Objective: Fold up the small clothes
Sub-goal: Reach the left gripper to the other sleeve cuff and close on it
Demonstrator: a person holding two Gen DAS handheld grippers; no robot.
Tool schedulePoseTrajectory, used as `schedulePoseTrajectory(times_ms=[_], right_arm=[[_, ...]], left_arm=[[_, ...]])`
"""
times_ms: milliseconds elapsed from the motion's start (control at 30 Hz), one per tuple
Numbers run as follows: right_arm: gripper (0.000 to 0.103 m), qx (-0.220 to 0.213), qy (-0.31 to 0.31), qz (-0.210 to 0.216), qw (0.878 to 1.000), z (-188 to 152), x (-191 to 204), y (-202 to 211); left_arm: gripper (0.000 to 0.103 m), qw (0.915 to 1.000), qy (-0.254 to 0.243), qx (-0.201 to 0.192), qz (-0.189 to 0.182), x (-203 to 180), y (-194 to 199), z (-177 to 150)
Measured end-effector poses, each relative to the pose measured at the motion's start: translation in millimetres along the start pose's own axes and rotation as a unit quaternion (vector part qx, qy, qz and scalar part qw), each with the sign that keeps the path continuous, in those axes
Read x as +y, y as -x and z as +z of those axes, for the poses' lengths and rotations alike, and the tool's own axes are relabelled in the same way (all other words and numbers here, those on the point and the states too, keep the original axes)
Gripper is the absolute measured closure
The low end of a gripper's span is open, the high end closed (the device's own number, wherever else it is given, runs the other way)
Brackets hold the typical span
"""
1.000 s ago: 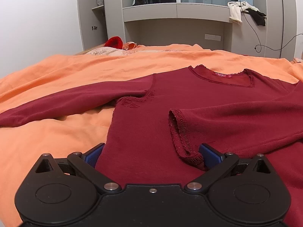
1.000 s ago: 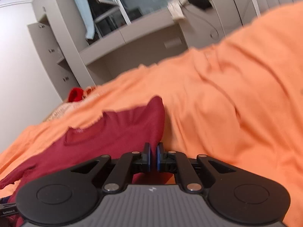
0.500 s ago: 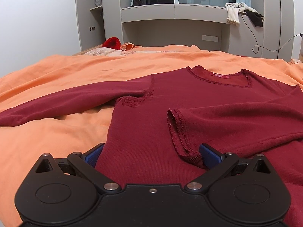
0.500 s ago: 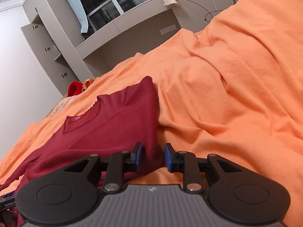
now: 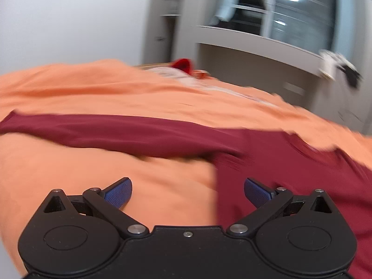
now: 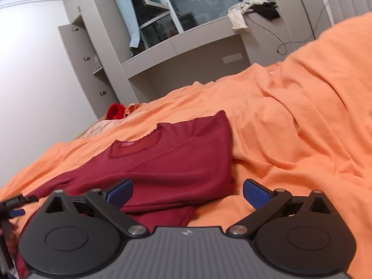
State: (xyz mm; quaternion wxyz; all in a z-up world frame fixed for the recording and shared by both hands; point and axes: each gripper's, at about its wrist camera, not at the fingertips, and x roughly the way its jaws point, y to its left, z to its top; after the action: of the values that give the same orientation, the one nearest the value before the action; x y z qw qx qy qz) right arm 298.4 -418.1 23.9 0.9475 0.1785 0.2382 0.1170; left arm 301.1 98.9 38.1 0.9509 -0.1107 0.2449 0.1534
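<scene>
Grippers, left (image 5: pixel 187 191) and right (image 6: pixel 187 191), gape empty over maroon shirt (image 6: pixel 167 165).

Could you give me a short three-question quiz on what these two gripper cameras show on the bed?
1. True or false: the right gripper is shut on the dark red top.
2. Which sleeve lies stretched out across the orange bedsheet: A) the left sleeve, B) neither?
3. Fill in: the left gripper has its fingers ____.

Key: 1 false, its fingers stand apart and hold nothing; 2 A; 3 open.
</scene>
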Motion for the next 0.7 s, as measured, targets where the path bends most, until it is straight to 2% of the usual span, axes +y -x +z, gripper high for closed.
schedulePoseTrajectory(times_ms=[133, 200, 400, 533, 700], right_arm=[[0.000, -0.008, 0.016, 0.006, 1.000, -3, 13, 8], [0.000, -0.012, 0.014, 0.015, 1.000, -4, 18, 11], [0.000, -0.023, 0.021, 0.055, 0.998, -5, 40, 16], [0.000, -0.013, 0.013, 0.096, 0.995, -8, 53, 14], [0.000, -0.002, 0.047, 0.098, 0.994, -15, 68, 9]], left_arm=[[0.001, 0.9960, 0.063, -0.018, 0.060, 54, -7, 17], [0.001, 0.9928, 0.093, -0.022, 0.073, 80, -10, 22], [0.001, 0.9776, 0.197, -0.062, 0.038, 154, -8, 30], [0.001, 0.9635, 0.254, -0.073, 0.045, 184, -17, 41], [0.001, 0.9443, 0.312, -0.081, 0.068, 207, -33, 50]])
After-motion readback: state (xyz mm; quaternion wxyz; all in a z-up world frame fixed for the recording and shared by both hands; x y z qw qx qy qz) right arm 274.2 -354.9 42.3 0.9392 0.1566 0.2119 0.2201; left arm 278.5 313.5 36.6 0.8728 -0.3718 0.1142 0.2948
